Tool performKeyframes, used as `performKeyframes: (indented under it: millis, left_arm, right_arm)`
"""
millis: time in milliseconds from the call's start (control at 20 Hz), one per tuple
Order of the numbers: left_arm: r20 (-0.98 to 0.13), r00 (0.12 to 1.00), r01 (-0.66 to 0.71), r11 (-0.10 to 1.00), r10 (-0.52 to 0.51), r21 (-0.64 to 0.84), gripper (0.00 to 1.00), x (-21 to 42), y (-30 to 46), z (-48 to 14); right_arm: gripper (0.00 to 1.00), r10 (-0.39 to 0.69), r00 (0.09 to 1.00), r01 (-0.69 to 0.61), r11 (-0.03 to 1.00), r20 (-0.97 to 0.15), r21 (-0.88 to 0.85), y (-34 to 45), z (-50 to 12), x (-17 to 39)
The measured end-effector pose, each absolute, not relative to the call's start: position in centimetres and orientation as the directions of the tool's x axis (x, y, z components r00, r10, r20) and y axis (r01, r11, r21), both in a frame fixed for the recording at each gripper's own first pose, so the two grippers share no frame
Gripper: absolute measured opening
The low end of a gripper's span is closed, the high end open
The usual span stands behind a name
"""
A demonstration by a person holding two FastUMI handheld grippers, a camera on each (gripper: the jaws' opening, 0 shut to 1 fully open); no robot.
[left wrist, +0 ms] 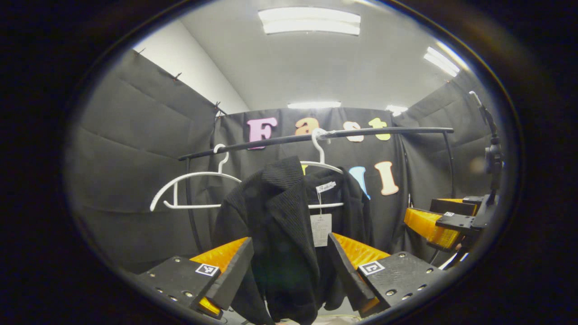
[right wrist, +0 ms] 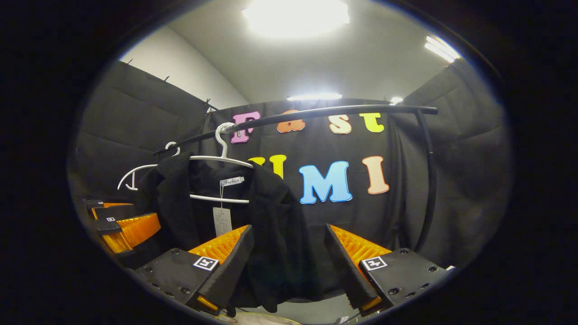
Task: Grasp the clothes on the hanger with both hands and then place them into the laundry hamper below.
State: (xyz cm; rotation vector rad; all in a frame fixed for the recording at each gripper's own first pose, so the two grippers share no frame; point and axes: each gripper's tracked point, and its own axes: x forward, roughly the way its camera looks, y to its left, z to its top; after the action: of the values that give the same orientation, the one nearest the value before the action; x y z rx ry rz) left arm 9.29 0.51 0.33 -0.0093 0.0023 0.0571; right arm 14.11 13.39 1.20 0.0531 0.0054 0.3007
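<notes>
A black jacket (left wrist: 280,212) hangs on a white hanger (left wrist: 321,163) from a black rail (left wrist: 316,135), with a paper tag (left wrist: 320,229) at its collar. My left gripper (left wrist: 289,266) is open, and its fingers stand either side of the jacket's left front panel without pressing it. Farther right in the left gripper view is the right gripper (left wrist: 440,223). In the right gripper view the jacket (right wrist: 271,225) hangs at centre left, and my right gripper (right wrist: 289,262) is open around its right front edge. The left gripper (right wrist: 122,225) shows at the far left.
An empty white hanger (left wrist: 189,185) hangs left of the jacket on the same rail (right wrist: 316,113). The rail's upright post (right wrist: 429,180) stands at the right. A dark stand (left wrist: 492,158) rises at the far right. Black cloth walls close in on three sides.
</notes>
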Motion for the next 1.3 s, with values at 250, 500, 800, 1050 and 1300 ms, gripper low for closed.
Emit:
performKeyframes:
  millis: [250, 500, 800, 1050, 1300]
  left_arm:
    - [-0.024, 0.992, -0.126, 0.992, 0.126, -0.013, 0.96, 12.3, 0.1, -0.7]
    - [-0.063, 0.981, -0.183, 0.983, 0.183, 0.003, 0.96, 14.8, 0.0, -2.5]
    - [-0.069, 0.964, -0.257, 0.966, 0.259, 0.026, 0.96, 17.1, 1.3, -3.9]
    - [-0.048, 0.952, -0.301, 0.954, 0.301, 0.014, 0.96, 18.1, 1.9, -4.3]
    - [-0.031, 0.938, -0.345, 0.938, 0.346, 0.036, 0.7, 18.5, 2.6, -4.1]
  right_arm:
    - [0.99, 0.414, 0.91, -0.412, 0.909, -0.009, 0.068, 16.6, 0.4, 18.4]
    - [0.99, 0.498, 0.867, -0.494, 0.864, -0.019, 0.103, 19.6, -1.2, 21.7]
    - [0.99, 0.551, 0.833, -0.54, 0.83, -0.051, 0.14, 22.6, -3.0, 25.8]
    - [0.92, 0.579, 0.814, -0.569, 0.811, -0.046, 0.138, 24.9, -3.3, 27.4]
    - [0.92, 0.552, 0.832, -0.541, 0.828, -0.045, 0.147, 25.8, -3.6, 28.9]
